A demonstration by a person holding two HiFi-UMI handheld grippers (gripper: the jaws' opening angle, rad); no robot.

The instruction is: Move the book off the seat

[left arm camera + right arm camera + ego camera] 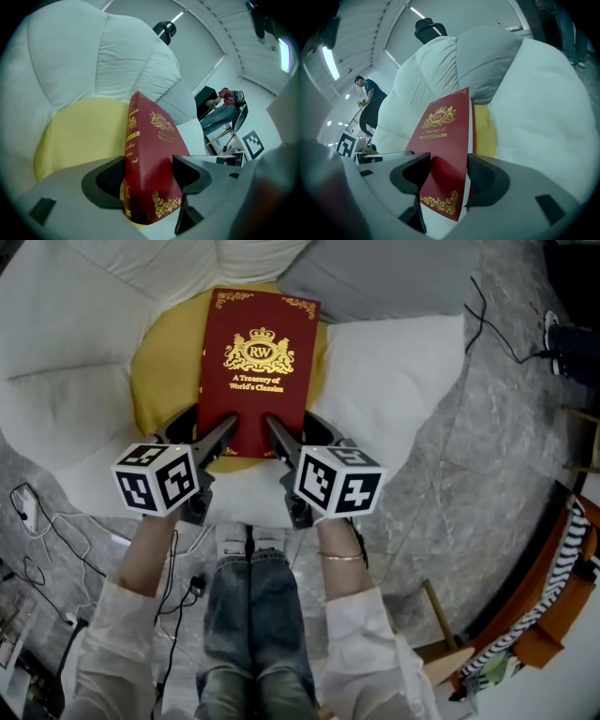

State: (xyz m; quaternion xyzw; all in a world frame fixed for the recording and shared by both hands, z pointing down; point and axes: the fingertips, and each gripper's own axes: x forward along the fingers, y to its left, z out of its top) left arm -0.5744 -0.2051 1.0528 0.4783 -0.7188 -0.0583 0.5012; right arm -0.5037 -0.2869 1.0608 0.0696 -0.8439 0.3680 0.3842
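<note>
The red book [258, 362] lies flat on the yellow cushion [164, 371] in the middle of the puffy white seat [66, 352], at 12 o'clock from the person. The left claw [202, 426] and the right claw [297, 427] each have a near corner of the book between their jaws. The jaws are spread wide and, I think, not squeezing yet. The book looks big and heavy, and it would be held only at its 6 o'clock edge, so the far end could droop and the shiny cover could slide out. A lower jaw could also catch the soft cushion and drag it along. If one claw pulls harder, the book may twist. Around the seat is grey stone floor [487, 446], with loose wires [37, 521] at 8 o'clock and a striped cloth [553, 596] at 4 o'clock — easy to trip on.
</note>
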